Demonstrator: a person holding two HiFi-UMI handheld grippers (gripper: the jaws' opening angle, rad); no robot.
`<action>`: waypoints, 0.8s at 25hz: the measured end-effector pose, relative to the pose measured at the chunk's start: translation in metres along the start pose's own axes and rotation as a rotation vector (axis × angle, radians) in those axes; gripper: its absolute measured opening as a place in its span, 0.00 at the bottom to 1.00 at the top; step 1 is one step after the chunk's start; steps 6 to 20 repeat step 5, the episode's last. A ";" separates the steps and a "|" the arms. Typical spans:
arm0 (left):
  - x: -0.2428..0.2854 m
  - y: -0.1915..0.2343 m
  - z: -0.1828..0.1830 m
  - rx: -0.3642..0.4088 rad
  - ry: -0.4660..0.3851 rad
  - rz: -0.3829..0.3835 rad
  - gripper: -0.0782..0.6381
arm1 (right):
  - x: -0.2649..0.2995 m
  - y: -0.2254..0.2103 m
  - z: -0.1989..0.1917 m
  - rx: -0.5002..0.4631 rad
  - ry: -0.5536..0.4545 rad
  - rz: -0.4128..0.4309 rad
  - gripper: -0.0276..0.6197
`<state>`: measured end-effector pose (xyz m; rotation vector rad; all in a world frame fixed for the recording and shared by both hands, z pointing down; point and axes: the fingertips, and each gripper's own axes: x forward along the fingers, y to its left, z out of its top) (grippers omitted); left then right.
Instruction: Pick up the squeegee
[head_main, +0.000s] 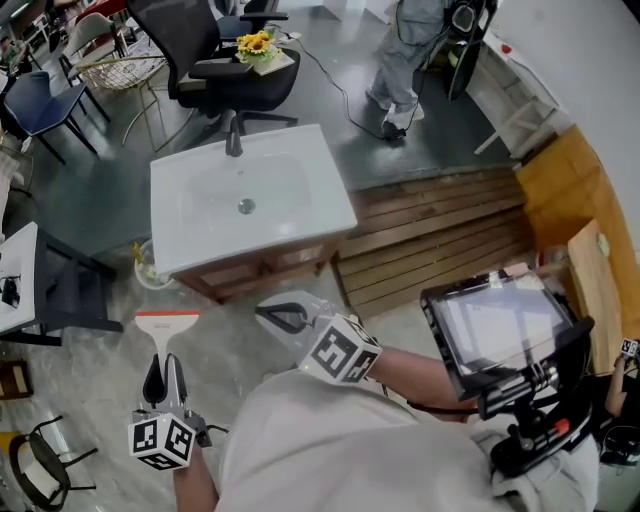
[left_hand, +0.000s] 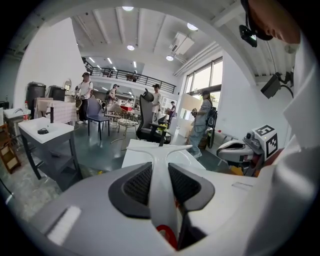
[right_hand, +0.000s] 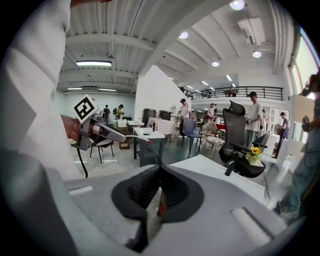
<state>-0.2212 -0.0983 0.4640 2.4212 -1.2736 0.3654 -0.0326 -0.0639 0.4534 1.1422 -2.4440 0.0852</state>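
The squeegee (head_main: 167, 322) has a white handle and a white head with a red edge. My left gripper (head_main: 165, 365) is shut on its handle at the lower left of the head view, with the head pointing toward the sink. In the left gripper view the handle (left_hand: 161, 165) runs up between the black pads (left_hand: 137, 185) to the T-shaped head. My right gripper (head_main: 270, 316) hovers beside it, in front of the sink cabinet. Its jaws (right_hand: 159, 175) are shut with nothing between them. The right gripper view shows the left gripper (right_hand: 95, 131) holding the squeegee (right_hand: 134, 137) level.
A white sink (head_main: 190, 235) on a wooden cabinet stands just ahead. Wooden decking (head_main: 440, 230) lies to its right. A black office chair (head_main: 225, 60) and a standing person (head_main: 405, 60) are beyond. A screen on a rig (head_main: 500, 330) sits at my right.
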 end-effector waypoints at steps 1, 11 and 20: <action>0.005 0.000 0.002 0.001 0.001 -0.002 0.25 | 0.001 -0.004 -0.001 0.002 0.001 -0.002 0.05; 0.017 0.002 0.008 0.004 0.003 -0.011 0.25 | 0.004 -0.014 -0.002 0.010 0.006 -0.015 0.05; 0.017 0.002 0.008 0.004 0.003 -0.011 0.25 | 0.004 -0.014 -0.002 0.010 0.006 -0.015 0.05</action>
